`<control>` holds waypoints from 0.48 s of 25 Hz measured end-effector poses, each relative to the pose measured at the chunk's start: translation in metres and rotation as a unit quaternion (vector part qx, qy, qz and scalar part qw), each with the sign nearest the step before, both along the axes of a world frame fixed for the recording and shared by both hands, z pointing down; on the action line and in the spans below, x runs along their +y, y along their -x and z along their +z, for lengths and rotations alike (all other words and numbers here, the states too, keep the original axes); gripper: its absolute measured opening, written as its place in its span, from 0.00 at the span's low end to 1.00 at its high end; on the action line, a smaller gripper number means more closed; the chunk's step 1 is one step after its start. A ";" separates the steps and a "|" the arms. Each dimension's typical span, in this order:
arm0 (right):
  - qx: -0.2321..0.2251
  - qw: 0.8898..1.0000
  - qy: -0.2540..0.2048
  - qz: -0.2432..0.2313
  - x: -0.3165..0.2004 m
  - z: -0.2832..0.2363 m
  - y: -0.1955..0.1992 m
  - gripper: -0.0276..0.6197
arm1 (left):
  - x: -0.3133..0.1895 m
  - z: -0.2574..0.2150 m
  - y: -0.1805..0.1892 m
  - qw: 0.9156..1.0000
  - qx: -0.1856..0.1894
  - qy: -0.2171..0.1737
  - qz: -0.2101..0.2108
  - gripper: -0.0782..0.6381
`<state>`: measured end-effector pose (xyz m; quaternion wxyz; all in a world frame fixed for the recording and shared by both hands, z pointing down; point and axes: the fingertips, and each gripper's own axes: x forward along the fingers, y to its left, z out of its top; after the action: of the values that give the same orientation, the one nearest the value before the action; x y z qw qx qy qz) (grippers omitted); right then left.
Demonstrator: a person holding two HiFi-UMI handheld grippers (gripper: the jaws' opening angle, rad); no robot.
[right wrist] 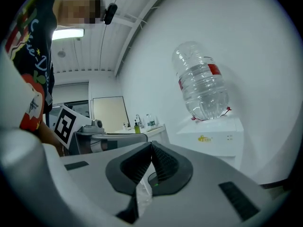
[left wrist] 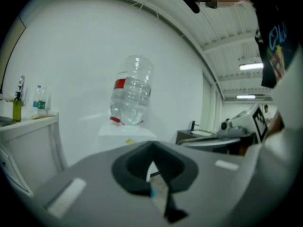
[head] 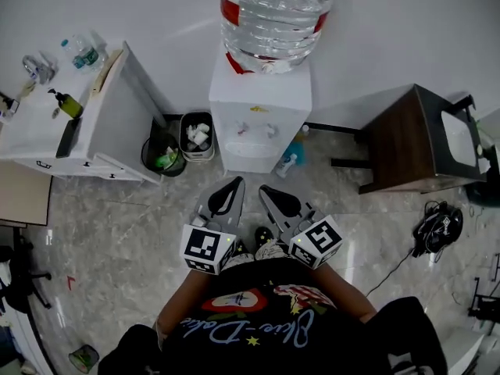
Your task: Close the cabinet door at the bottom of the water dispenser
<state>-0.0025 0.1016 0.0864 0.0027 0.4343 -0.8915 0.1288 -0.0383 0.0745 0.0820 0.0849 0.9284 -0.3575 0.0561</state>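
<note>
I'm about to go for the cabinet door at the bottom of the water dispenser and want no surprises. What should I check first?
1. Left gripper empty, jaws together: ok.
2. Right gripper empty, jaws together: ok.
3. Water dispenser straight ahead of both grippers: ok.
4. Cabinet door's position: cannot tell; no view shows it.
5. Grippers within touch of the dispenser: not ok; both are held near the person's body.

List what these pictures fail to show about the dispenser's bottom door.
1. Whether the door is open: the head view looks steeply down on the water dispenser, foreshortening its lower front too much to tell.
2. Gripper views: the left gripper and right gripper bodies cover the dispenser's base.
3. What lies in the bin: too small, head view.
</note>
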 end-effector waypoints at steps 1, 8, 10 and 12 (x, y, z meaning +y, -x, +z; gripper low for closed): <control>-0.004 1.000 0.001 0.006 0.002 -0.001 -0.003 0.07 | 0.002 -0.001 -0.002 1.000 0.002 0.001 0.003 0.10; -0.013 0.999 -0.004 0.034 0.008 -0.009 -0.020 0.07 | 0.014 -0.003 -0.018 0.999 0.015 0.014 0.041 0.10; -0.015 0.999 -0.003 0.039 0.010 -0.009 -0.023 0.07 | 0.017 -0.001 -0.022 0.999 0.014 0.019 0.046 0.10; -0.014 0.999 -0.004 0.042 0.011 -0.010 -0.026 0.07 | 0.018 -0.001 -0.025 0.998 0.017 0.023 0.048 0.10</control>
<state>0.0236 0.1125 0.0764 -0.0170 0.4691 -0.8731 0.1319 -0.0132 0.0923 0.0814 0.1092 0.9430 -0.3099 0.0524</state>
